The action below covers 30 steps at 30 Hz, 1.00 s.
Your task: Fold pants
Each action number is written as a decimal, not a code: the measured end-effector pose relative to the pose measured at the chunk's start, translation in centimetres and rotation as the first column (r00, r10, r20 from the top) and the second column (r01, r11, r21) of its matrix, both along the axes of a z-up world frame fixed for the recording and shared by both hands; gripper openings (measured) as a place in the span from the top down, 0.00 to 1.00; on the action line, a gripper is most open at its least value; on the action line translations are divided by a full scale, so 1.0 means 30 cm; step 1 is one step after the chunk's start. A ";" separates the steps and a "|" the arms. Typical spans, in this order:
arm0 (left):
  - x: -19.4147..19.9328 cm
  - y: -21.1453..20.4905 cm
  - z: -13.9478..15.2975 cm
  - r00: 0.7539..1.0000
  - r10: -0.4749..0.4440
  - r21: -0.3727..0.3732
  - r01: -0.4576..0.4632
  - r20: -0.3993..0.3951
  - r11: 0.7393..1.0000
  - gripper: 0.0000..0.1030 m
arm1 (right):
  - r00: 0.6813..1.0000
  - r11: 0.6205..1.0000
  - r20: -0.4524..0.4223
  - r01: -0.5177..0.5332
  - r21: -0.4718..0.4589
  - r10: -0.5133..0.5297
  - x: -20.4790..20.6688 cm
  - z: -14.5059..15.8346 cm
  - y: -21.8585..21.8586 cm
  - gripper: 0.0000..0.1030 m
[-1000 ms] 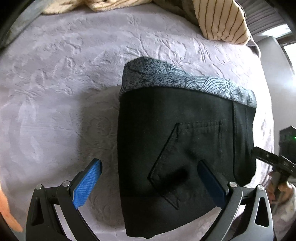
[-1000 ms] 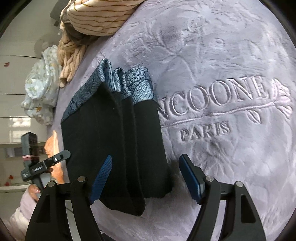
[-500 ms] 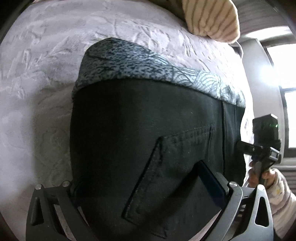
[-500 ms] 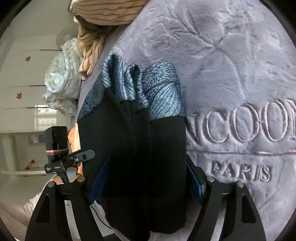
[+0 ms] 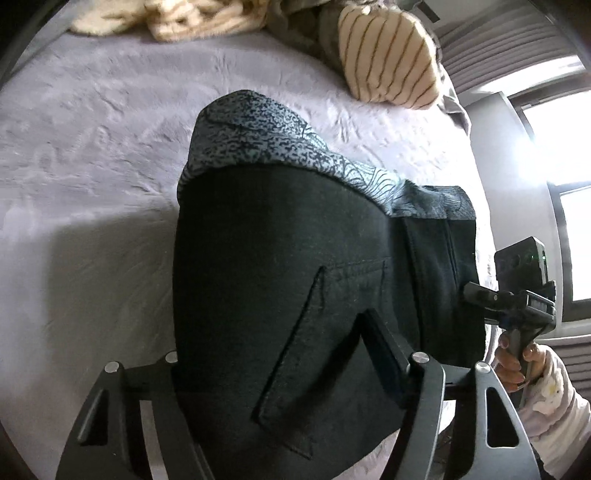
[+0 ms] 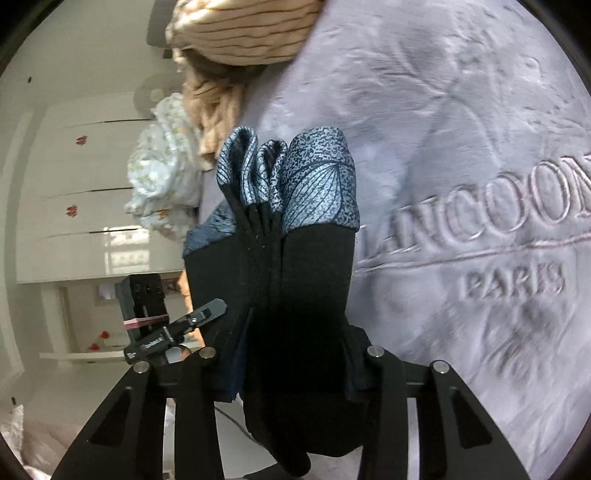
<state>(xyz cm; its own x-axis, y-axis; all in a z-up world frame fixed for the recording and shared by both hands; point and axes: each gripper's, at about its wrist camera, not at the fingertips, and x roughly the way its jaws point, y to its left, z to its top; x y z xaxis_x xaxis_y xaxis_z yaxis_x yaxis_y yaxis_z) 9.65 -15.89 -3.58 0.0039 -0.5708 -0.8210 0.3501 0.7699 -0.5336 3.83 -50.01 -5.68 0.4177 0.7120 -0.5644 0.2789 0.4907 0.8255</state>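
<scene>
The folded black pants (image 5: 280, 280) with a blue-grey patterned cuff band (image 5: 266, 140) are held up above the lilac blanket (image 5: 92, 166). My left gripper (image 5: 280, 373) is shut on the pants' near edge, one finger under the cloth and hidden. My right gripper (image 6: 291, 365) is shut on the stacked layers of the pants (image 6: 306, 295) at their other side. The cuff folds (image 6: 288, 173) point away from me. Each gripper shows in the other's view, the right one (image 5: 517, 295) and the left one (image 6: 166, 328).
A striped cream cushion (image 5: 388, 62) and a cream knitted throw (image 5: 177, 18) lie at the far end of the bed. The blanket bears embossed lettering (image 6: 498, 221). A floral bundle (image 6: 162, 166) sits beside white drawers (image 6: 74, 184). A bright window (image 5: 561, 184) is at right.
Both grippers moved onto the folded pants, closed on its opposite edges and lifted it off the blanket.
</scene>
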 end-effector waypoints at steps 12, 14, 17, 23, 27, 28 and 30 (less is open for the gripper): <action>-0.147 0.323 0.159 0.998 0.044 0.013 -0.045 0.050 0.999 0.30 | 0.999 1.000 0.040 -0.008 0.021 0.007 -0.107 0.146 0.175 0.59; -0.152 0.366 0.157 0.998 0.039 0.029 -0.040 0.048 0.999 0.30 | 0.999 0.999 0.037 0.014 0.038 -0.015 -0.103 0.140 0.189 0.59; -0.151 0.463 0.138 0.998 0.045 0.056 -0.048 0.046 0.997 0.30 | 0.999 0.999 0.024 0.029 0.046 -0.031 -0.104 0.102 0.260 0.59; -0.146 0.594 0.045 0.998 0.053 0.106 -0.057 0.040 0.993 0.30 | 0.999 0.999 -0.027 0.042 0.032 -0.041 -0.115 0.033 0.427 0.59; -0.154 0.616 -0.076 0.998 0.043 0.149 -0.048 0.039 0.988 0.29 | 0.996 0.999 -0.086 -0.001 -0.050 -0.004 -0.101 -0.016 0.464 0.57; -0.154 0.617 -0.103 0.998 0.051 0.159 -0.057 0.039 0.986 0.27 | 0.995 0.996 -0.103 -0.018 -0.082 0.009 -0.097 -0.035 0.468 0.56; -0.153 0.621 -0.133 0.995 0.070 0.184 -0.082 0.070 0.980 0.15 | 0.989 0.991 -0.146 -0.032 -0.130 0.013 -0.085 -0.072 0.475 0.49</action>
<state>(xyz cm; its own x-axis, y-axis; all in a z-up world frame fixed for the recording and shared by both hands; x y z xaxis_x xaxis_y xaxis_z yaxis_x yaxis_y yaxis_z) 5.06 2.73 -7.58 0.0962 -0.4043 -0.9096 0.3146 0.8793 -0.3576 1.30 -35.76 -7.84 0.3094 0.6360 -0.7070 0.3786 0.5996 0.7051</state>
